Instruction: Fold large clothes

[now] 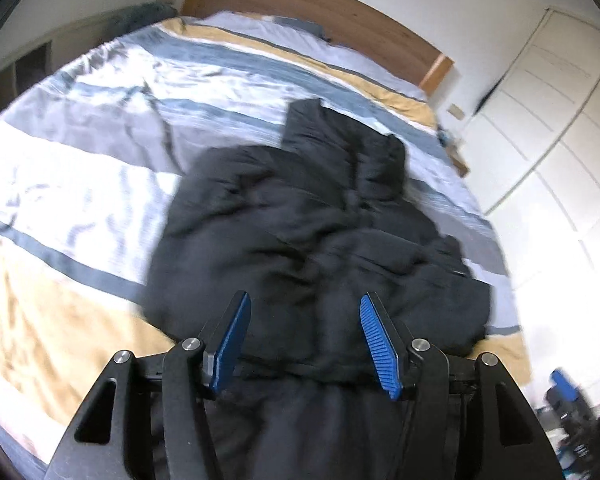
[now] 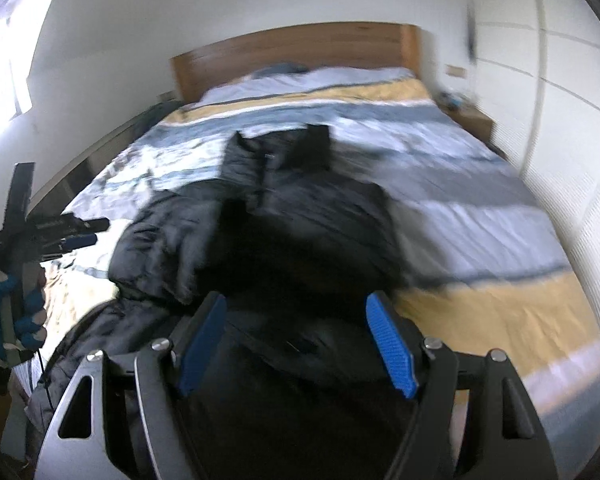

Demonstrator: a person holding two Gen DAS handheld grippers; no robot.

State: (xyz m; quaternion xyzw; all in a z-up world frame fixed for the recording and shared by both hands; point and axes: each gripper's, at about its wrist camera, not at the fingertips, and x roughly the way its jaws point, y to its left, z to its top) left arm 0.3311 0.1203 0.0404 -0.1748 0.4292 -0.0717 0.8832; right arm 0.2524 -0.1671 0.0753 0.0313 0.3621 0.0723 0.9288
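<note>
Left wrist view. Black padded jacket (image 1: 320, 216) lies on the striped duvet (image 1: 80, 152) of the bed, toward the foot end, collar end pointing at the wooden headboard (image 1: 312, 4). The cloth is bunched and creased, not flat; part of it runs under the camera. Left gripper (image 1: 304, 340) hangs above the near part of the jacket with its blue pads (image 1: 376, 344) standing apart and nothing pinched between them; dark cloth shows through the gap but neither pad presses on it. White wardrobe doors (image 1: 548, 120) fill the right side. A blurred bit of blue at the lower right edge is probably the other tool; too smeared to say more.

Right wrist view. Same jacket (image 2: 260, 216), seen from the foot of the bed, one quilted part spilling left toward the bed edge. Right gripper (image 2: 296, 344) is wide, jaws clear of cloth, poised over the near hem. At far left a gloved hand (image 2: 16, 320) holds the left gripper (image 2: 80, 232) out over the duvet, beside the jacket and apart from it.

Judgement: both tools empty and raised suggests a pause between folds, picking the next hold. The heap is still lumpy, so folding looks partly done at best. Thick padding will likely spring back unless pressed.
</note>
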